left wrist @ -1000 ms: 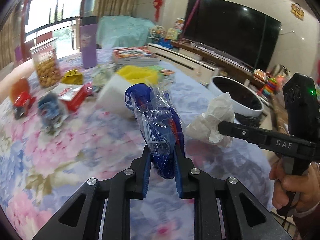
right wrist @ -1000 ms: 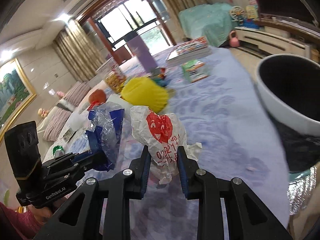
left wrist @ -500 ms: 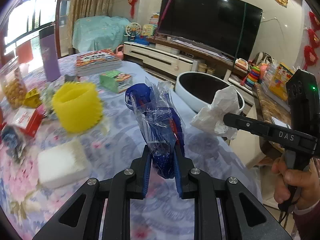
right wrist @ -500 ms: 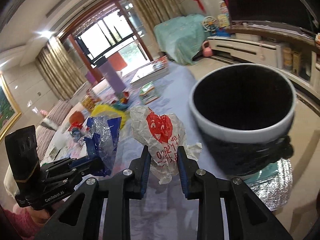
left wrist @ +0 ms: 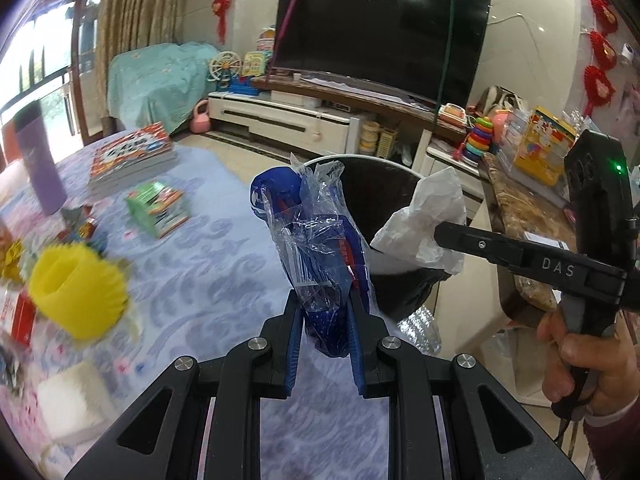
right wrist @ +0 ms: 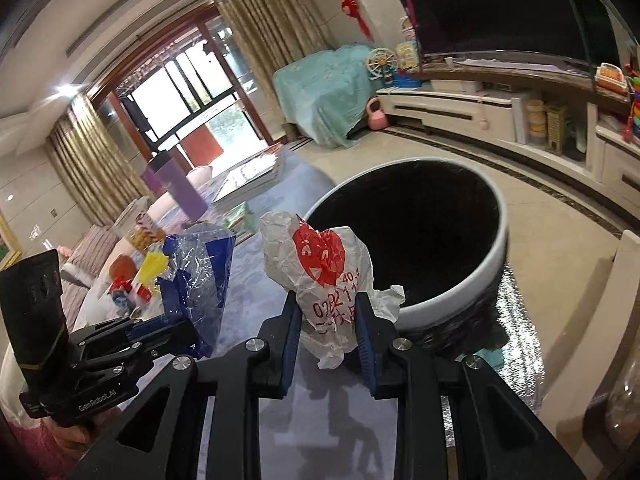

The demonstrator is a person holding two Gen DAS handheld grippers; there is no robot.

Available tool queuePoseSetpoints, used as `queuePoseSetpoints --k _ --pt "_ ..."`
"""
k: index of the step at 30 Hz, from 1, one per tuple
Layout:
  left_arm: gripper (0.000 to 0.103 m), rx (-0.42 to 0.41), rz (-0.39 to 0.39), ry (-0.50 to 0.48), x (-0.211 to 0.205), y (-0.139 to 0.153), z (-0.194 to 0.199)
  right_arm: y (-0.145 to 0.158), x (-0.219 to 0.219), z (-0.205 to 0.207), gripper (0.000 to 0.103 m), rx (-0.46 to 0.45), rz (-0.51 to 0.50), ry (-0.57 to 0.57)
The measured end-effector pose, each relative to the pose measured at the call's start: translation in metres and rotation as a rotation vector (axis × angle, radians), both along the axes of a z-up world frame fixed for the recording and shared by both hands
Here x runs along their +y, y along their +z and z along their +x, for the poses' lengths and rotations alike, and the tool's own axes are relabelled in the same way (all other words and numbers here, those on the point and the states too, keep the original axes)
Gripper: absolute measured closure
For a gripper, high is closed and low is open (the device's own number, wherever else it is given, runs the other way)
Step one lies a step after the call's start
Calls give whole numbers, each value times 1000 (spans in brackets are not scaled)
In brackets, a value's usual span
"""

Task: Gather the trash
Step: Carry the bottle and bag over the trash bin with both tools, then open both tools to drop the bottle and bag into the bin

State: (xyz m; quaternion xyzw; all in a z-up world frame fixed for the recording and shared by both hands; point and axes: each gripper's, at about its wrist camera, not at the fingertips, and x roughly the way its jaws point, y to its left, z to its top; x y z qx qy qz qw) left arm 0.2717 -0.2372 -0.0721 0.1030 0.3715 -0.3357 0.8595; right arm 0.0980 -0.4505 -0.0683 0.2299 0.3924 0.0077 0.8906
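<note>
Trash held over a floral table (left wrist: 208, 264) in a living room.
Left hand-held gripper (left wrist: 323, 322) clamps a blue wrapper (left wrist: 316, 248); right hand-held gripper (right wrist: 328, 330) clamps crumpled paper (right wrist: 320, 264) near the bin (right wrist: 496, 240).

Black left gripper (left wrist: 323, 312), blue pads, silver screws; sleeve possibly maroon.

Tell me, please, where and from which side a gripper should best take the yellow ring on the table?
Probably by its wall. The yellow ring is blurred, but it seems to lie tilted with its hole facing up and toward the window, and its outside is ribbed. Come from above, with one finger in the hole and one outside. Both grippers are busy: left holds a blue wrapper, right a white paper.
</note>
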Motion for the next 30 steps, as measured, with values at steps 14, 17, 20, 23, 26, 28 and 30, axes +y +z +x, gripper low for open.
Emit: queuePoseSetpoints --k 14,17,20,23,26,28,30 --pt "83 35 0 -47 -60 1 43 4 -41 20 77 9 -47 -59" --pt "83 49 1 -50 -70 -3 53 2 -46 27 76 21 -53 -60" --pt "83 60 3 -51 -79 -5 64 0 -49 30 76 35 -61 -64" --pt "83 70 0 -52 -83 -8 72 -1 -53 33 75 43 -63 -65" --pt "82 76 4 -54 -89 -10 79 -3 -55 39 74 59 -73 -60" --pt "82 81 5 -56 -92 -12 83 -5 -57 43 73 71 -79 -58" --pt "82 83 9 -60 -96 -13 87 -6 -57 46 73 86 -88 -54"
